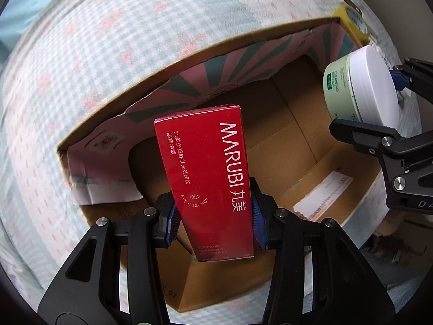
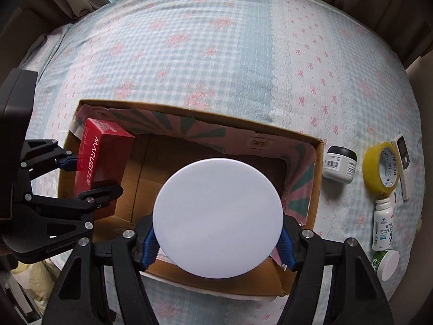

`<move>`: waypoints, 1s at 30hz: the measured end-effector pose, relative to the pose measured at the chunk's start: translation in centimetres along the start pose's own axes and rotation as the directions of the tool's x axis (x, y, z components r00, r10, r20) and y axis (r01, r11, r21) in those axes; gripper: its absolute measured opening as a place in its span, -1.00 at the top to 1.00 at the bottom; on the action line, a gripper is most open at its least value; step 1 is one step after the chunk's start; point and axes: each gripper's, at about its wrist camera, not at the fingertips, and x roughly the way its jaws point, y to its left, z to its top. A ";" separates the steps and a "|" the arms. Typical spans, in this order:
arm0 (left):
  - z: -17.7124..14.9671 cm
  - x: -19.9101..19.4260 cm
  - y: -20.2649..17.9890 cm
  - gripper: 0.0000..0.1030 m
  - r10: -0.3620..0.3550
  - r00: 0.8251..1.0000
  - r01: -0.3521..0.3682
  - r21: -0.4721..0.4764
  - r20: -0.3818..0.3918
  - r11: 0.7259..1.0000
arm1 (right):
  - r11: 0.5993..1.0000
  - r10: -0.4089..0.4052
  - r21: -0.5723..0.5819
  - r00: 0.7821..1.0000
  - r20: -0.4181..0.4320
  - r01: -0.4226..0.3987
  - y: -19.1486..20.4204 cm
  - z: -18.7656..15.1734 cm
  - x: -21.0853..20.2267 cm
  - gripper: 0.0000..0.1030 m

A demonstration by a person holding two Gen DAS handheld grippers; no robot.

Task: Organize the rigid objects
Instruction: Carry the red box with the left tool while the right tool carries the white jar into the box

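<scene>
My left gripper [image 1: 213,216] is shut on a red MARUBI box [image 1: 208,173] and holds it over the left part of an open cardboard box [image 1: 297,140]. The red box [image 2: 101,159] and left gripper [image 2: 81,178] also show in the right wrist view. My right gripper [image 2: 217,239] is shut on a pale green jar with a white lid [image 2: 217,216], held above the cardboard box [image 2: 319,168]. The jar [image 1: 360,86] and right gripper [image 1: 379,100] show at the right of the left wrist view.
The cardboard box lies on a checked blue and pink cloth [image 2: 216,54]. To its right lie a small white jar [image 2: 339,168], a yellow tape roll [image 2: 381,169], a white remote [image 2: 404,168], a white bottle [image 2: 383,224] and a green, white-capped container [image 2: 387,262].
</scene>
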 end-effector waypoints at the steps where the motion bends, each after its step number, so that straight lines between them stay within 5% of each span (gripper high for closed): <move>1: 0.2 0.6 -0.1 0.22 0.017 1.000 -0.017 0.031 -0.008 0.999 | 1.000 0.000 -0.002 1.000 -0.016 0.000 -0.2 -0.1 0.8 -0.27; 4: 0.4 1.9 -0.9 0.22 0.097 0.995 -0.093 0.146 -0.019 0.985 | 0.998 -0.045 -0.050 0.997 -0.061 0.042 0.0 -0.5 3.0 -0.28; 12: 0.9 4.1 -0.3 0.22 0.067 0.996 -0.054 0.185 -0.067 0.981 | 0.983 -0.042 -0.183 0.997 -0.063 0.030 1.0 -1.6 4.8 -0.28; 16: 1.2 3.4 -0.8 0.18 0.105 0.994 -0.099 0.242 -0.014 0.965 | 0.973 -0.047 -0.226 0.998 -0.045 0.036 0.9 -1.6 4.8 -0.28; 17: 1.2 3.0 -0.9 0.09 0.103 0.995 -0.099 0.259 -0.001 0.961 | 0.973 -0.058 -0.226 0.997 -0.048 0.046 0.8 -1.7 4.9 -0.29; 18: 1.2 2.8 -1.0 -0.57 0.096 0.995 -0.091 0.265 -0.005 0.960 | 0.974 -0.064 -0.222 0.996 -0.055 0.050 0.5 -1.7 5.0 -0.41; 19: 1.3 2.7 -1.0 -0.95 0.074 0.997 -0.066 0.264 -0.019 0.962 | 0.974 -0.057 -0.220 0.997 -0.055 0.044 0.3 -1.7 5.0 -0.67; 20: 1.3 2.4 -1.0 -0.99 0.034 0.999 -0.028 0.256 -0.017 0.966 | 0.975 -0.029 -0.222 0.999 -0.046 0.018 0.0 -1.8 4.6 -1.00; 24: 1.2 1.6 -0.6 -1.00 0.036 0.999 -0.032 0.259 -0.010 0.965 | 0.964 0.024 -0.267 0.998 0.066 -0.005 -0.4 -2.5 1.9 -1.00; 30: 1.3 0.4 0.2 -1.00 0.021 1.000 -0.025 0.256 0.020 0.966 | 0.946 -0.015 -0.322 0.998 0.067 0.036 -0.5 -3.7 0.7 -1.00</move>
